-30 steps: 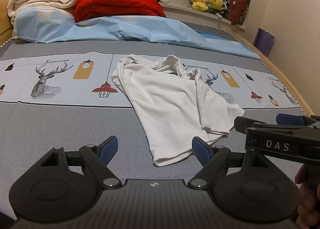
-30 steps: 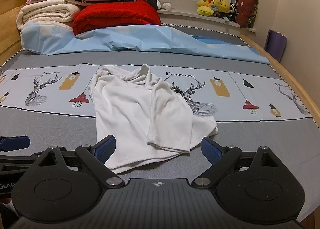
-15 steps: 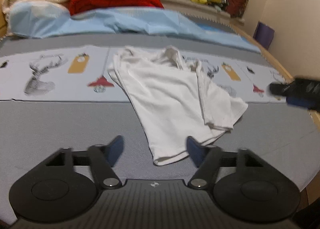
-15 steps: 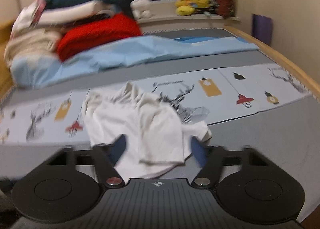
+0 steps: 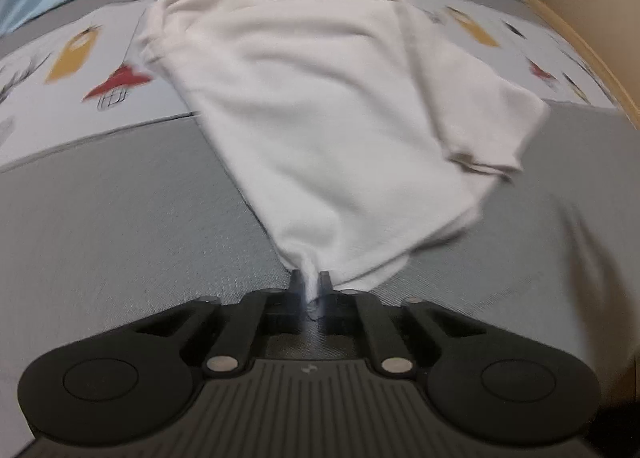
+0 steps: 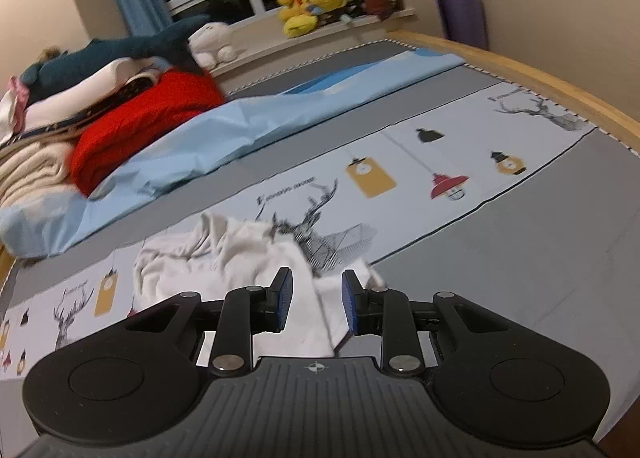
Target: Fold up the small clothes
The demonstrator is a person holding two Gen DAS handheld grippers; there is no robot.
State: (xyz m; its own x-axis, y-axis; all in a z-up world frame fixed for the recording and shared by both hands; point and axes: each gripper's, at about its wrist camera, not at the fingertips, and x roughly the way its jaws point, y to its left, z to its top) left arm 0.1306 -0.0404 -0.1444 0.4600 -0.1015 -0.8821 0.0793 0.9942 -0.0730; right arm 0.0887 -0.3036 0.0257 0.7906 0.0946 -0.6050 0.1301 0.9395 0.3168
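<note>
1. The white shirt [image 5: 328,106] lies rumpled on the bed [image 5: 100,226], partly on the grey cloth and partly on the printed strip with deer and lamps. One side is flopped over itself and the collar end is bunched at the far edge.
2. The left gripper [image 5: 310,284] has its jaws pressed together on the near corner of the shirt's hem, and the cloth gathers into a small tuck between them.
3. The right gripper [image 6: 314,304] hangs over the shirt's folded-over side with its jaws spread and cloth showing in the gap; the blue pads [image 6: 283,300] do not seem to touch the cloth yet, though blur makes this uncertain.
4. As a judgement, the task is at its start: no neat fold is made. One corner is held, a second grip is yet to be taken, and spreading flat and folding are all left.
5. Further off sit a blue sheet [image 6: 240,130], a red blanket [image 6: 148,126], stacked bedding and stuffed toys [image 6: 312,6] by the window.
</note>
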